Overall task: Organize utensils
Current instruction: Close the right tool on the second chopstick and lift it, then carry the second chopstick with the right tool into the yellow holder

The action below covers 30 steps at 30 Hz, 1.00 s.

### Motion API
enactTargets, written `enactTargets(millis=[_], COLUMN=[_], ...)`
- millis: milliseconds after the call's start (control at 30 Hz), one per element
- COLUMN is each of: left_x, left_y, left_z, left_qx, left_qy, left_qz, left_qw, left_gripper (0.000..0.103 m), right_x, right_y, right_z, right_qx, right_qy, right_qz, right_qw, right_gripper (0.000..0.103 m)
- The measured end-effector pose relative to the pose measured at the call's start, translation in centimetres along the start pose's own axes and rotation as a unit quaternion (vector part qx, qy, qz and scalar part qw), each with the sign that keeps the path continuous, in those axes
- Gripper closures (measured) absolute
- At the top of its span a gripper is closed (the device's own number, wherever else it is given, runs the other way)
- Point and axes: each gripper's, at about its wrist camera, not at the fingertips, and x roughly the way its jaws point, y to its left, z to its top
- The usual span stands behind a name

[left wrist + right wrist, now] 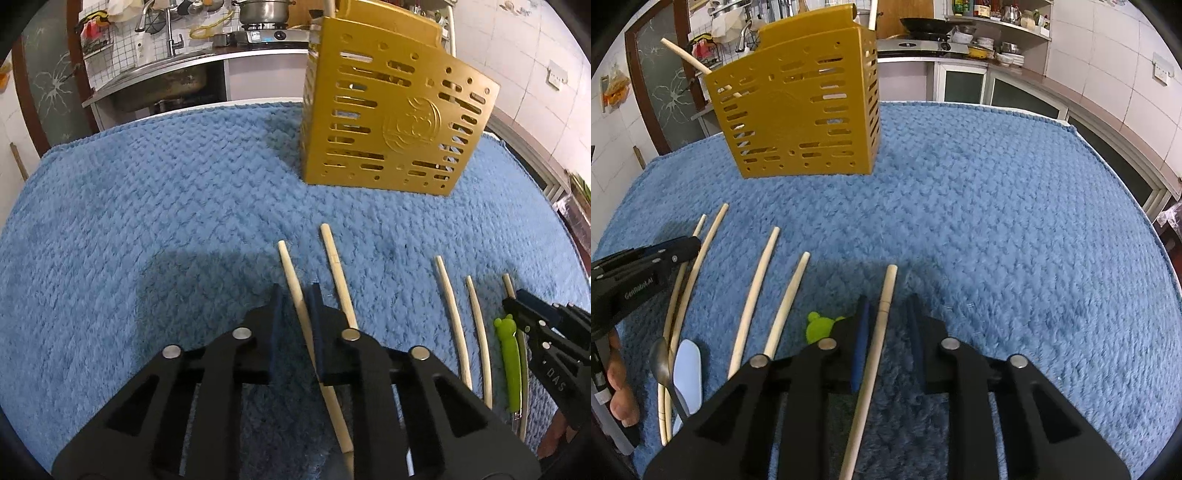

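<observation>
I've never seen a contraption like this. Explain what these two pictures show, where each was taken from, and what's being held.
There is no robot here. A person holds a black two-finger gripper in each hand, and a fisheye camera on each gripper looks forward along its fingers. One picture is from the left gripper, the other from the right gripper. Each gripper also shows at the edge of the other's view.

Both cameras look over a fluffy blue towel with a gold slotted utensil holder standing on it. Pale wooden chopsticks lie in a row on the towel. With them are a green bear-topped utensil, a metal spoon and a pale blue spatula.

Each gripper has its jaws set narrowly either side of one chopstick. A gap shows beside the stick, so nothing looks firmly pinched yet.
</observation>
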Motion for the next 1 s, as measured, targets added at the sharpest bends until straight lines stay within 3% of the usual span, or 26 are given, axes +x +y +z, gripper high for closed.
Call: enactTargets(millis=[300, 633, 1000], left_x=[-0.4, 0.0, -2.3], left_y=[0.6, -0.4, 0.5], left_z=[-0.1, 0.0, 0.0], left_qx=[-0.012, 0.005, -0.011], left_qy=[0.002, 0.001, -0.034], left_qz=[-0.018, 0.003, -0.014], left_qw=[0.9998, 1.0, 0.9993], left_gripper=[0.095, 0.095, 0.096], right_x=[0.0, 0.4, -0.5], right_y=[-0.7, -0.8, -1.7], right_z=[0.1, 0.6, 0.5], right_qx=[0.012, 0.016, 0.036], right_qy=[0.002, 0.0, -0.022], right_qz=[0.016, 0.019, 0.04], right_qw=[1.0, 1.0, 0.998], right_gripper=[0.09, 0.09, 0.095])
